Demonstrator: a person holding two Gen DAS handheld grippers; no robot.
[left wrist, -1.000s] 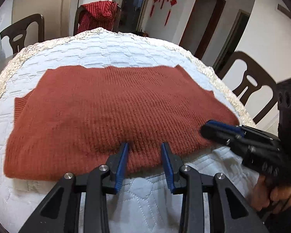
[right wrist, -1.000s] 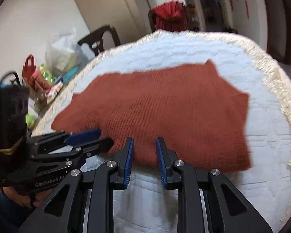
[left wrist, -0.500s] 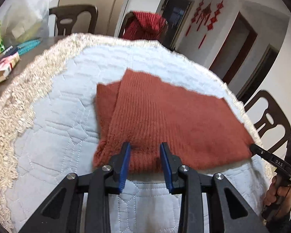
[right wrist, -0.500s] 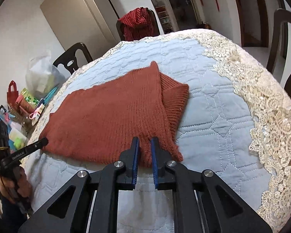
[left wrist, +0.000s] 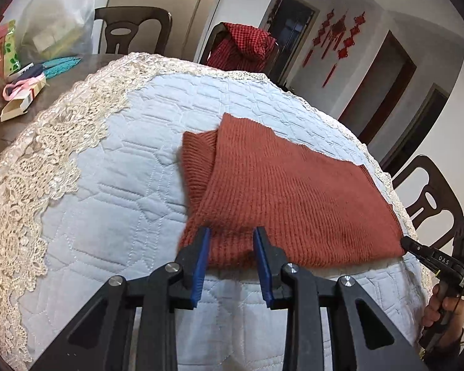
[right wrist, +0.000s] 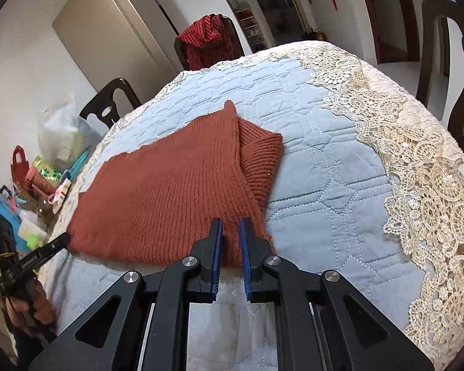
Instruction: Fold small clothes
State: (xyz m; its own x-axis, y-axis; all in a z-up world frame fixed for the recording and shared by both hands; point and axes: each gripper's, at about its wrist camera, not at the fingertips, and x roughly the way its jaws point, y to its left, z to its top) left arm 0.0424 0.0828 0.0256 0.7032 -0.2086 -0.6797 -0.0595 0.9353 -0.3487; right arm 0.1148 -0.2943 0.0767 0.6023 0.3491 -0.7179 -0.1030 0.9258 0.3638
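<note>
Pinching the near hem of the rust sweater [right wrist: 170,198] at opposite corners: right gripper [right wrist: 230,241] has just clamped knit between its fingers; left gripper [left wrist: 232,247] straddles a bunched fold, fingers apart though lately narrowing, likely to lift both ends evenly off the quilted cloth [left wrist: 114,204].

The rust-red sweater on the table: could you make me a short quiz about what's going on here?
1. True or false: the rust-red knit sweater lies on a quilted tablecloth.
2. Which gripper is shut on the sweater's near edge? A) left gripper B) right gripper
3. What hangs on the far chair?

Key: 1 true; 2 B, its jaws have just been closing on the knit; 3 a red checked garment.
</note>
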